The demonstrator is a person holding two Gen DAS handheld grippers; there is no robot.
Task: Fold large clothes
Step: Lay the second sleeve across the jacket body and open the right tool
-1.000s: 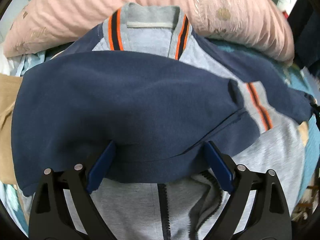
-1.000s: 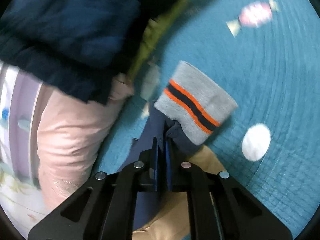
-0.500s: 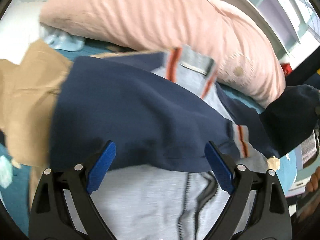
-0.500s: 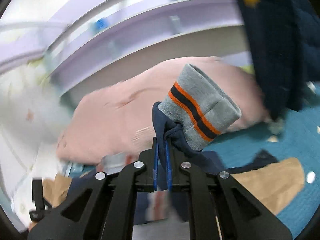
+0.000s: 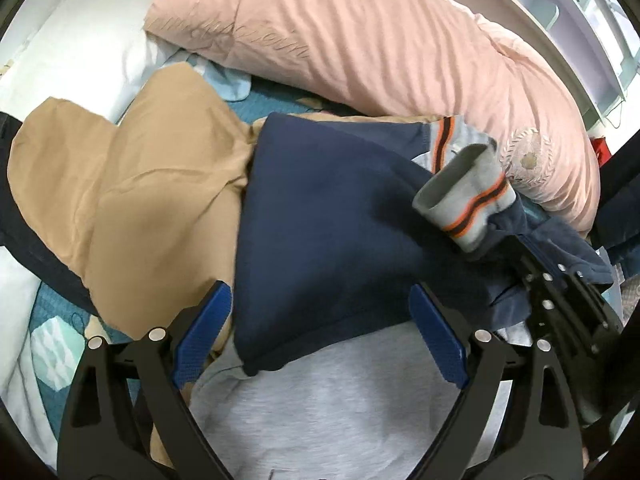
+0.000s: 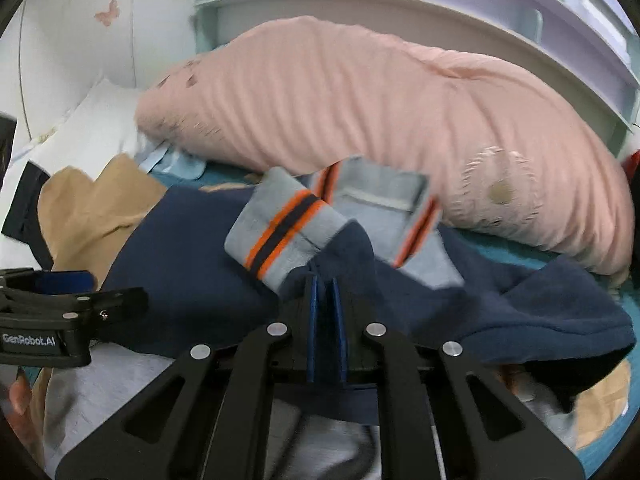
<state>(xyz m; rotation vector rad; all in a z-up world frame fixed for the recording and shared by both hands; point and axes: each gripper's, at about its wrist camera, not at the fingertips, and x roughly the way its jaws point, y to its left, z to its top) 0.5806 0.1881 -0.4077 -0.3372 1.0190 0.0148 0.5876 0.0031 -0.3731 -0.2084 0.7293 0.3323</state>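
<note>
While the left gripper [image 5: 320,340] hovers, jaws spread wide and empty, over the jacket [image 5: 320,216] mid-bed, the right gripper [image 6: 325,312] clenches its navy sleeve [image 6: 336,256] just behind the striped cuff; a thin pinch could slip, spoiling the fold

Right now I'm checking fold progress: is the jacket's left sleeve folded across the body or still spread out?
Folded across. The navy sleeve lies over the jacket's grey front, reaching toward the collar; the left gripper hangs open above it.
</note>
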